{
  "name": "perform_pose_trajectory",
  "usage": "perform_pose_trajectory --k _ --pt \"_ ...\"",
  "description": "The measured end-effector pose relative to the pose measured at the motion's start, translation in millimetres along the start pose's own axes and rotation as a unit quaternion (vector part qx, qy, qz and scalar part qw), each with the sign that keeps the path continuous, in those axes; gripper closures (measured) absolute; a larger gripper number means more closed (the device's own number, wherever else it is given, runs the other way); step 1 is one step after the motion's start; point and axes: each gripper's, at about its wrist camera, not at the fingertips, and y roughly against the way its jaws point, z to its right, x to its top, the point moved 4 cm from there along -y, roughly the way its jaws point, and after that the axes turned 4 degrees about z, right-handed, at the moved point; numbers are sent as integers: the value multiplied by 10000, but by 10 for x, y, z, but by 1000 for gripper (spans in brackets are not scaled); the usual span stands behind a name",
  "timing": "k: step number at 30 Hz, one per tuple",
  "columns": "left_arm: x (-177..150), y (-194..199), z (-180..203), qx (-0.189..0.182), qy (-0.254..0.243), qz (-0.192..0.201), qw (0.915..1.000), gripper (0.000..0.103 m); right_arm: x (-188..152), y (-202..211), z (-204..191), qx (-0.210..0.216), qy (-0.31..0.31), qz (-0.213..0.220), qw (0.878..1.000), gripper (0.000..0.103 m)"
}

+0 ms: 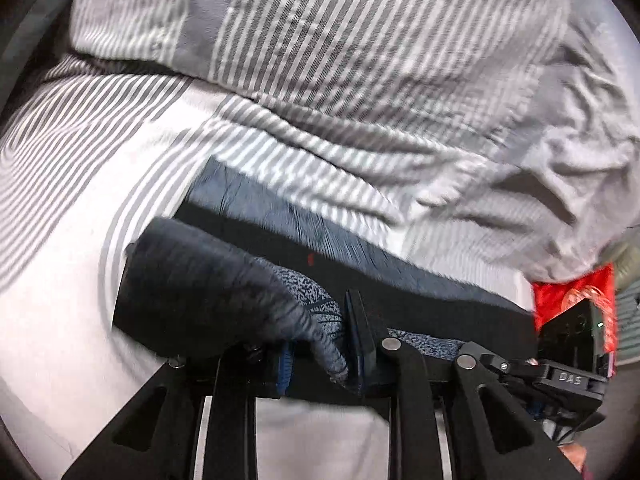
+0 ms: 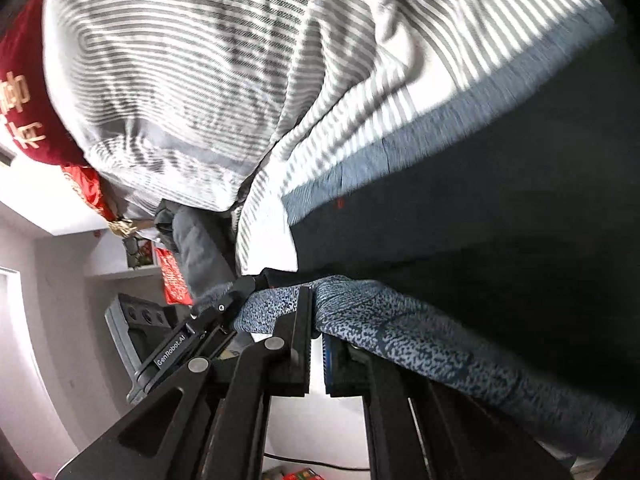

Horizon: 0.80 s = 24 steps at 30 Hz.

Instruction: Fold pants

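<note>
A bed [image 1: 60,240] in striped grey-and-white sheeting carries dark pants [image 1: 400,280] and a rumpled duvet [image 1: 360,60].

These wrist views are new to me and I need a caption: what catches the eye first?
The dark pants dominate, stretched across the lower middle of both views over a grey-and-white striped bedsheet. Both grippers are shut on the pants' speckled blue waistband: the left gripper at bottom centre of its view, the right gripper likewise. A red cushion with gold characters sits at the right view's left edge.
</note>
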Motion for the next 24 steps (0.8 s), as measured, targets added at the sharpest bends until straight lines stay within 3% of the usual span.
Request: perform_pose_trajectory --k 5,9,14,18,19,20,21,22,24 --pt "255 -546 -37 459 60 -151 9988 78 573 -382 146 -234 -11 -487 9985 98" --pt "298 -845 -74 870 -19 -267 9958 78 832 -689 342 -449 -55 -849 9954 97" --pt "307 -987 -33 1173 -255 -311 9923 73 934 -936 557 -549 -219 -1121 9919 96" --pt "365 -854 102 1308 -544 -69 9899 72 1012 -1002 640 -554 -327 -1271 9898 94" --pt "399 -793 137 1400 -651 30 9880 50 1031 -1011 630 -555 -331 -1289 9896 89" --pt "431 -734 159 1471 -702 169 9865 18 1058 -1007 595 -546 -291 -1260 9901 82" --pt "453 -641 189 1499 -759 417 9849 13 1095 -984 559 -497 -240 -1201 9912 57" --pt "471 -582 198 1517 -800 552 9836 13 1135 -953 491 -411 -172 -1116 9928 22" --pt "473 -537 192 1552 -839 468 9832 13 1197 -861 317 -351 57 -900 9953 2"
